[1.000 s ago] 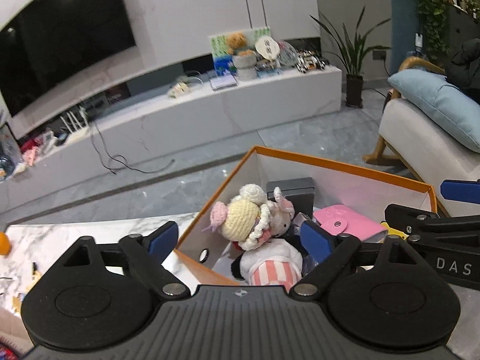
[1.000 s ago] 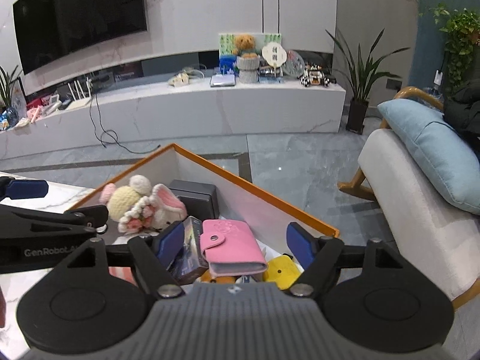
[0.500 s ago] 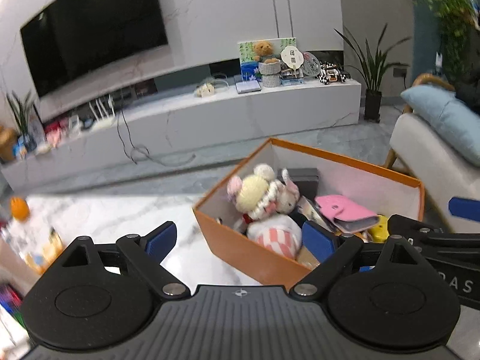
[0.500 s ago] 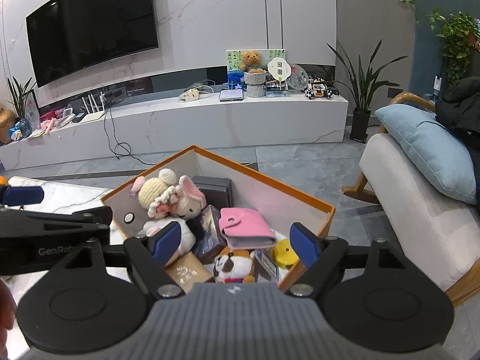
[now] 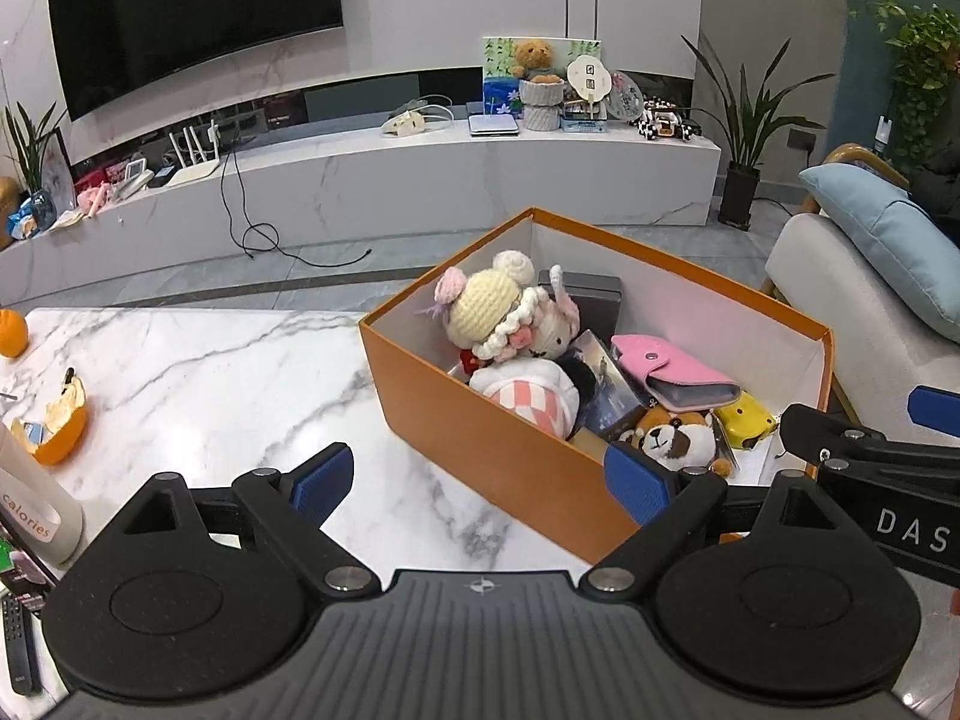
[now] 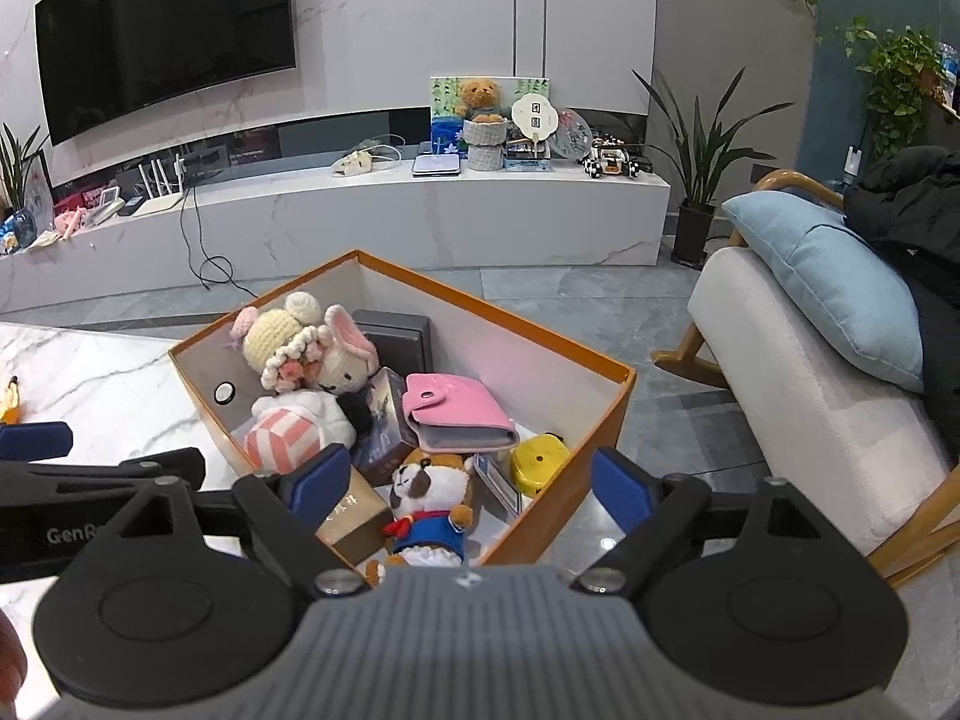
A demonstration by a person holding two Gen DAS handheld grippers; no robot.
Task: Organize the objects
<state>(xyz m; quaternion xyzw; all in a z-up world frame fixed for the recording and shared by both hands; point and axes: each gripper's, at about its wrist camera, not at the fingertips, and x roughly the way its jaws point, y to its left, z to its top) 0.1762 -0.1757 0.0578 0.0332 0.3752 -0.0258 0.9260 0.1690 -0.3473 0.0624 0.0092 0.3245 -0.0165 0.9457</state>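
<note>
An orange cardboard box (image 5: pixel 480 420) stands at the right end of the marble table (image 5: pixel 180 384). It holds a cream crochet doll (image 5: pixel 486 306), a pink wallet (image 5: pixel 678 372), a dog plush (image 6: pixel 429 492), a yellow toy (image 6: pixel 540 459) and a dark grey case (image 6: pixel 396 330). My left gripper (image 5: pixel 478 485) hovers open before the box's near wall and holds nothing. Over the box's near right corner (image 6: pixel 576 480), my right gripper (image 6: pixel 469 486) has its jaws opening. The dog plush shows between its pads, untouched.
On the table's left lie an orange peel (image 5: pixel 57 426), a whole orange (image 5: pixel 12 333), a white cup (image 5: pixel 36 504) and a remote (image 5: pixel 15 642). A white armchair with a blue cushion (image 6: pixel 828 276) stands right of the box.
Both grippers have drawn back from the box, so more of the table and box shows. The left view has rolled level. The right gripper's jaws have spread wider.
</note>
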